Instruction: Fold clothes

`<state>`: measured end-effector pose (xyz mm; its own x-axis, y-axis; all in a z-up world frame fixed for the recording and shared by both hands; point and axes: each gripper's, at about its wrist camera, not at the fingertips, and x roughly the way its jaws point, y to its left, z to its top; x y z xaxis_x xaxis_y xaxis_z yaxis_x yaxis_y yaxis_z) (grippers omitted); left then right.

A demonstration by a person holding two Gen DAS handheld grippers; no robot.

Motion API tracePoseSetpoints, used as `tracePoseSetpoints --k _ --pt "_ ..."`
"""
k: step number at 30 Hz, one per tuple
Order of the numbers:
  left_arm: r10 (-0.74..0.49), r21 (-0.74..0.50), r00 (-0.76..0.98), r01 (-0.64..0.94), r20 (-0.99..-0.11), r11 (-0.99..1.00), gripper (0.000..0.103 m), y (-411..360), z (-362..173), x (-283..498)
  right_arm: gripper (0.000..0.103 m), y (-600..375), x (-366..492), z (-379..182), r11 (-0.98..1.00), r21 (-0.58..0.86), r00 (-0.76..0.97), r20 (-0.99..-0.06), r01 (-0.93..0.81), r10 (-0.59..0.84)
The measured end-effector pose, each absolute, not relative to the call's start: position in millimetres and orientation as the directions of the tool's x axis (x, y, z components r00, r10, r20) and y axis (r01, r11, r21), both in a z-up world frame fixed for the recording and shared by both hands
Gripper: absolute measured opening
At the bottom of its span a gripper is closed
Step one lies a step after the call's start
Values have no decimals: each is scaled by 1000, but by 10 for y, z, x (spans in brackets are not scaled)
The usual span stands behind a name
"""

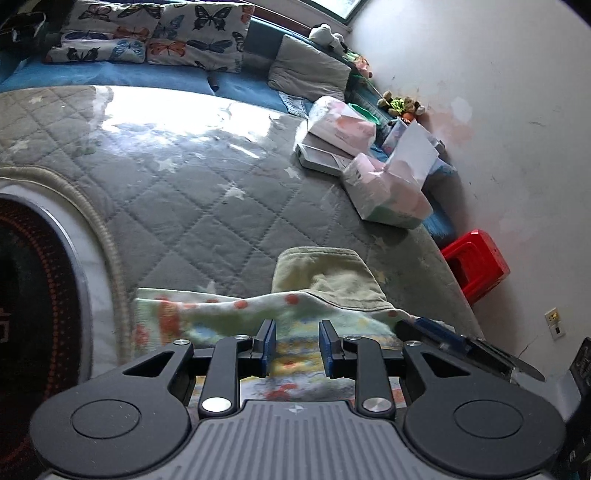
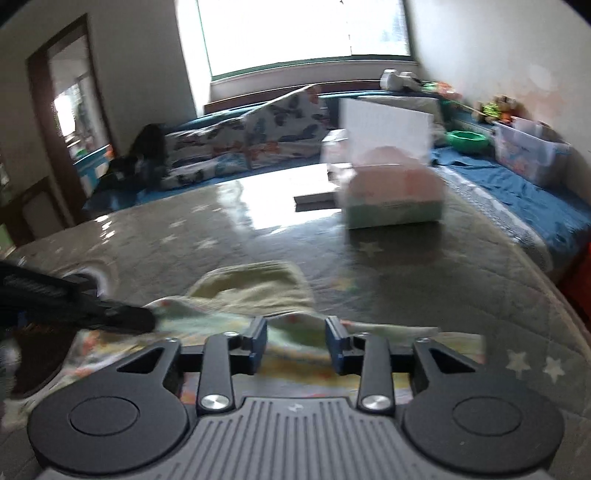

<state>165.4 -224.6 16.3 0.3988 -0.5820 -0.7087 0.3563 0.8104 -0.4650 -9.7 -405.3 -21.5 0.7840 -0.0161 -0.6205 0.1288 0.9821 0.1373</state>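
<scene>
One garment [image 1: 236, 317], pale with orange dots outside and plain green [image 1: 325, 273] where its lining shows, lies bunched on the near edge of a grey quilted mat [image 1: 192, 192] with white stars. Both grippers sit low over its near hem: the left gripper [image 1: 297, 347] has its blue pads parted with printed cloth showing in the gap, though whether they touch it I cannot tell, and the right gripper [image 2: 295, 345], in a blurred view, is likewise parted above the fabric, gripping nothing visibly. Farther out on the mat stand tissue packs [image 1: 384, 192], with butterfly pillows [image 1: 159, 33] beyond and a red stool [image 1: 476, 262] by the wall.
</scene>
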Motion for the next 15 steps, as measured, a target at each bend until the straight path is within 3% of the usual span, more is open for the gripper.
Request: tracePoseSetpoints --k 6,10,15 --pt "-571 -442 392 375 -721 815 34 -2316 103 1638 41 -3843 -139 -233 994 86 771 -637 69 2" --pt "-589 -452 394 391 -705 802 37 -2249 198 1511 50 -3755 -265 -159 996 79 778 -628 37 21" --pt "-604 -435 391 441 -694 785 37 -2169 282 1230 50 -3611 -418 -186 999 35 771 -637 0 23"
